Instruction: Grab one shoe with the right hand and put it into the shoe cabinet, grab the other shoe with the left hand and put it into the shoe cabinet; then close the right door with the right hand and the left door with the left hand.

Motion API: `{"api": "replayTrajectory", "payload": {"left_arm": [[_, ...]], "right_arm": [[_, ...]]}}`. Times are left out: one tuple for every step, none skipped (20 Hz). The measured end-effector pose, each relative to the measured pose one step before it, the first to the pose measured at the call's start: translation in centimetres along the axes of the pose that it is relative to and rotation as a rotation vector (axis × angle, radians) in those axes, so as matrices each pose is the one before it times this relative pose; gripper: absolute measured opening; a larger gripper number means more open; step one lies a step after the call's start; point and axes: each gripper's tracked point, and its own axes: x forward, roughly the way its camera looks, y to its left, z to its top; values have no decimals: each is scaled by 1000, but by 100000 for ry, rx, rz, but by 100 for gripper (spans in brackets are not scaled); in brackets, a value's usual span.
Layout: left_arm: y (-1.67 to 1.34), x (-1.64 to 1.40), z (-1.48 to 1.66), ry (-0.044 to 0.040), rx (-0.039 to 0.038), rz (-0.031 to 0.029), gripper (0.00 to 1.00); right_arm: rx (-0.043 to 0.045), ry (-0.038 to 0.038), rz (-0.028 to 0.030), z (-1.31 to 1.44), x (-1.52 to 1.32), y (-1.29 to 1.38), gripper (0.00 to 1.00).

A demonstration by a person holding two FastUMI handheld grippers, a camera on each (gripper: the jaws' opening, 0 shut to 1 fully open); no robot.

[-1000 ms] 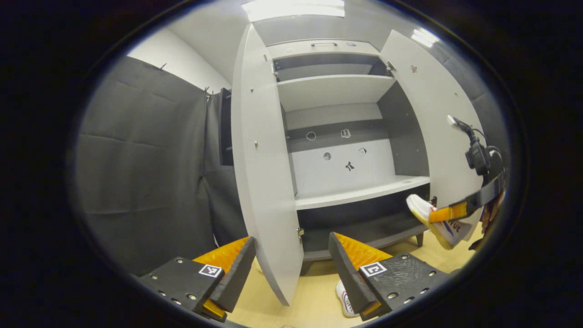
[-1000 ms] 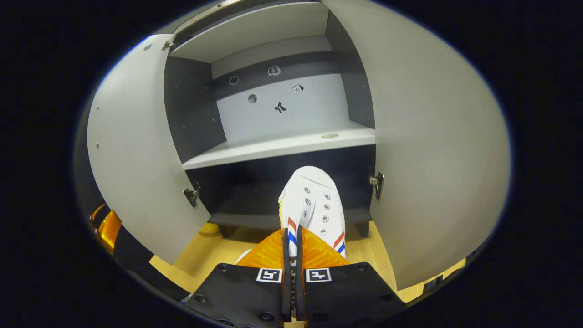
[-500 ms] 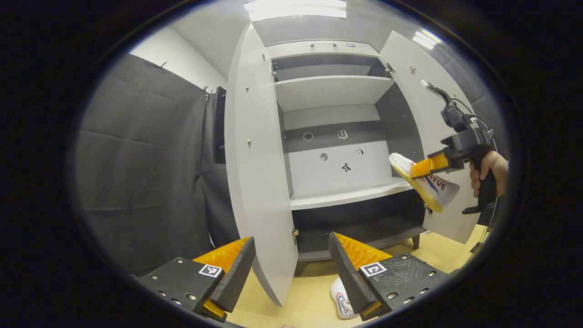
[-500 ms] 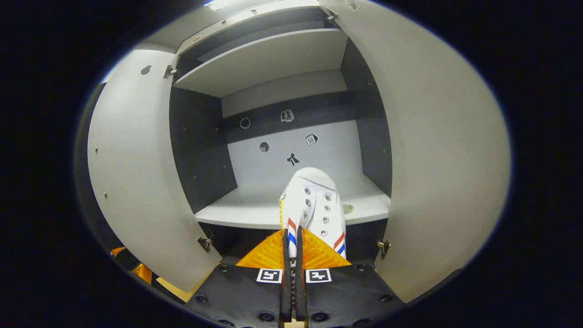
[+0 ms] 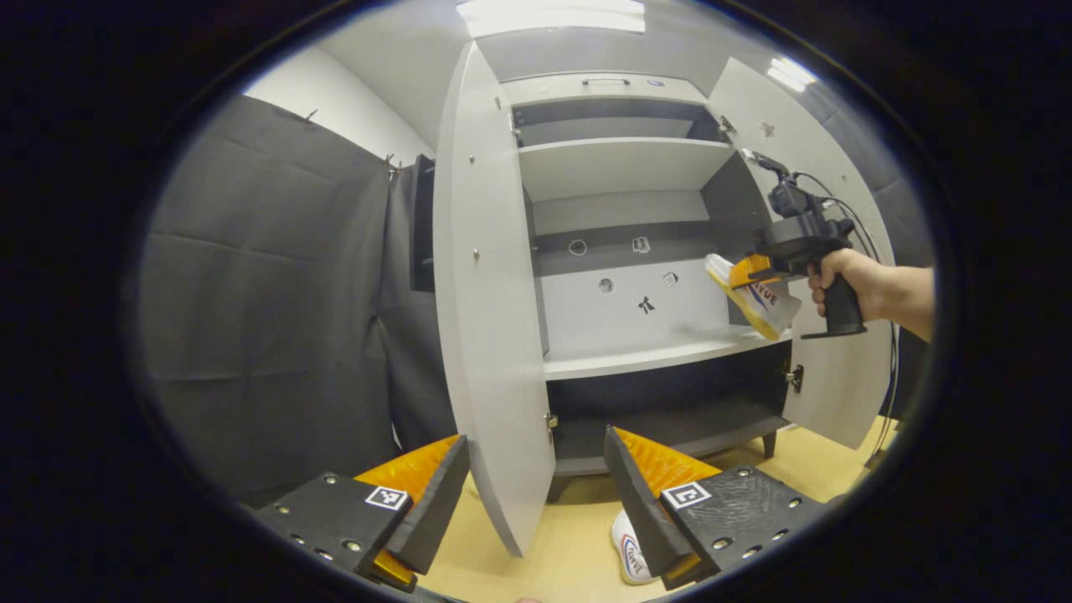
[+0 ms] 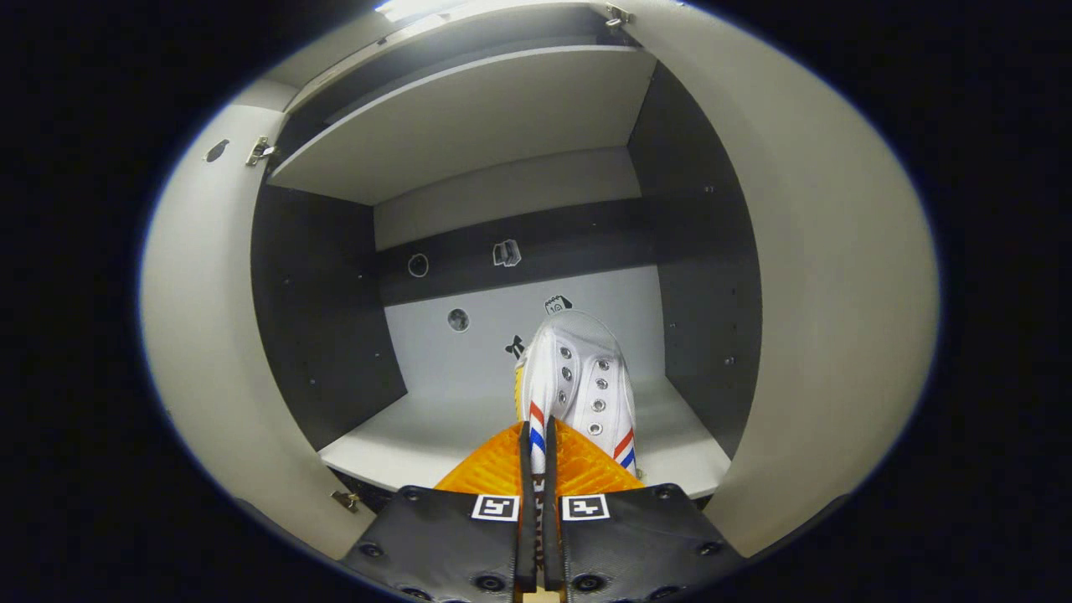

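A white shoe (image 6: 578, 381) with red and blue stripes is clamped at its heel by my right gripper (image 6: 537, 435), toe pointing into the open shoe cabinet (image 6: 502, 117) above the middle shelf (image 6: 435, 435). The left gripper view has the same shoe (image 5: 751, 293) held in the air by the right gripper (image 5: 754, 272) at the shelf's right end, a hand on its handle. My left gripper (image 5: 536, 494) is open low over the floor, its fingers astride the left door's lower edge. The other shoe (image 5: 626, 548) lies on the floor beside the right finger.
Both cabinet doors stand wide open: the left door (image 5: 481, 335) close in front of my left gripper, the right door (image 5: 829, 368) behind the right hand. The lower compartment (image 5: 670, 410) is dark. Black cloth (image 5: 260, 318) hangs at the left. The floor (image 5: 569, 536) is light wood.
The right gripper has lifted the shoe from near the floor up to the middle shelf and moved it forward into the cabinet opening. My left gripper has hardly moved.
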Motion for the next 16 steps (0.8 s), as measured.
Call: {"api": "replayTrajectory", "payload": {"left_arm": [[65, -29, -52, 25, 218, 214, 93], [53, -91, 67, -92, 258, 172, 93], [-37, -87, 77, -106, 219, -82, 93], [-70, 36, 83, 69, 192, -223, 93], [-98, -61, -95, 264, 102, -168, 93], [-10, -128, -62, 280, 62, -33, 93], [39, 29, -63, 262, 59, 24, 93], [-25, -26, -12, 201, 4, -34, 94], [-2, 59, -53, 162, 59, -115, 94], [-47, 36, 44, 165, 132, -196, 93], [-136, -2, -84, 330, 102, -425, 93], [-153, 85, -54, 315, 27, -573, 93], [-160, 19, -104, 140, -21, -624, 93], [-182, 148, -32, 183, -145, -654, 94], [-168, 238, -170, 618, -338, -655, 94], [-297, 176, -160, 1019, -231, -913, 94]], "right_arm": [[987, 625, -962, 235, 1206, -450, 5], [212, 1439, -983, 47, 1172, -377, 5], [-95, 1366, -1017, -196, 1028, -298, 4], [4, 1283, -1520, -155, 785, -494, 4], [0, 1857, -1338, -257, 964, -356, 0], [-67, 1329, -891, -147, 844, -14, 5], [-36, 1596, -861, -411, 725, -278, 4], [73, 2212, -336, -423, 706, -181, 5], [532, 907, -1044, -170, 548, -222, 4], [971, 1663, -1089, -292, 393, -193, 4], [744, 766, -1051, -196, 340, -165, 5], [-416, -305, -1008, 40, -120, -209, 7], [-434, -2350, 1464, 575, -290, 256, 17], [-155, -3374, 1376, 569, -285, 476, 14], [-1281, -2636, 936, 587, -810, 320, 20], [-1697, -2472, 1124, 540, -571, 223, 40]]}}
